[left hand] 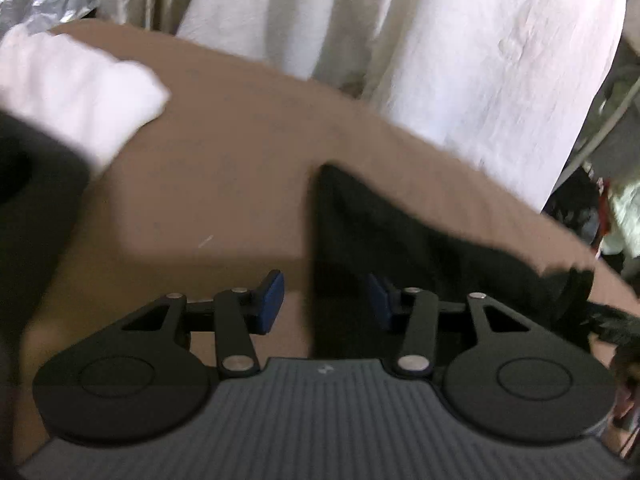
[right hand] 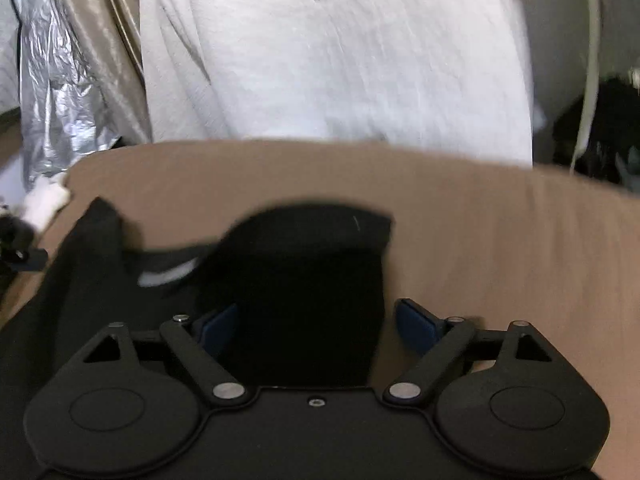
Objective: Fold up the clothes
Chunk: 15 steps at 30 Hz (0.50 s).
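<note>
2 grippers, left gripper [left hand: 326,300] and right gripper [right hand: 316,326], spread apart over black garment [right hand: 308,280] on tan table [right hand: 480,220].

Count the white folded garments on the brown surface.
1. A white folded garment lies at the far left corner of the brown surface, apart from the black garment ahead of the left claw. Others may lie out of view.

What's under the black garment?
The black garment lies on the tan surface, which shows bare all round it. Whatever sits directly beneath the cloth is covered. Both grippers, left and right, are open.
</note>
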Available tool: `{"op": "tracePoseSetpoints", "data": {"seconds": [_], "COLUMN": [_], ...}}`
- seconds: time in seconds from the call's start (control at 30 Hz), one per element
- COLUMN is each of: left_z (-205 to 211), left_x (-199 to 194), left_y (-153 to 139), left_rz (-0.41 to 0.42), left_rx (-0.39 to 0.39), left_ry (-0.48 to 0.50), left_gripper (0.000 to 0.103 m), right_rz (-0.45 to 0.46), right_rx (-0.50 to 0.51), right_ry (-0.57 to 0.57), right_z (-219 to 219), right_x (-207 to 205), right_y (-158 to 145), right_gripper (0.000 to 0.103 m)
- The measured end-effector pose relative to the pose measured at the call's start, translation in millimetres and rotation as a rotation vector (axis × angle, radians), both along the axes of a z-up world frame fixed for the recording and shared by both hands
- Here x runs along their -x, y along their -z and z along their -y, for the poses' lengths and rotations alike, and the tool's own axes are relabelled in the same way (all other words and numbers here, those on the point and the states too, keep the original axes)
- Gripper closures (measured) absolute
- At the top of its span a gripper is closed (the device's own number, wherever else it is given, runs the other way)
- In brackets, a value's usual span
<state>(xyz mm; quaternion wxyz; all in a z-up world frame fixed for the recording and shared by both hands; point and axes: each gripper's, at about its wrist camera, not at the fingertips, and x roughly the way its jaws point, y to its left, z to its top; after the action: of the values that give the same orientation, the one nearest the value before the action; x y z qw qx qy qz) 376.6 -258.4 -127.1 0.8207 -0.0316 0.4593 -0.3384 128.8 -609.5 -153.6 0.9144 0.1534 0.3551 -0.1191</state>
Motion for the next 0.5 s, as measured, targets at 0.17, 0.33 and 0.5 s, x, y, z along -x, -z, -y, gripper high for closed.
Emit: {"op": "tracePoseSetpoints", "data": {"seconds": [0.17, 0.33, 0.5], "left_z": [48, 54, 69], "left_x": [-4, 19, 29], "left_y": [12, -27, -31], "left_rz": [0.017, 0.246, 0.287], "left_rx": [-0.143, -0.038, -0.067], "left_ry": [0.014, -0.042, -0.189], "left_gripper": [0.1, 0.099, 0.082], "right_rz": [0.088, 0.225, 0.199], "right_rx": [0.106, 0.258, 0.266], "right_ry": [0.095, 0.16, 0.218], "right_z": [0, 4, 15], "right_x": [9, 35, 64], "right_y": [-20, -58, -73], "right_gripper": [0.099, 0.1, 0.097]}}
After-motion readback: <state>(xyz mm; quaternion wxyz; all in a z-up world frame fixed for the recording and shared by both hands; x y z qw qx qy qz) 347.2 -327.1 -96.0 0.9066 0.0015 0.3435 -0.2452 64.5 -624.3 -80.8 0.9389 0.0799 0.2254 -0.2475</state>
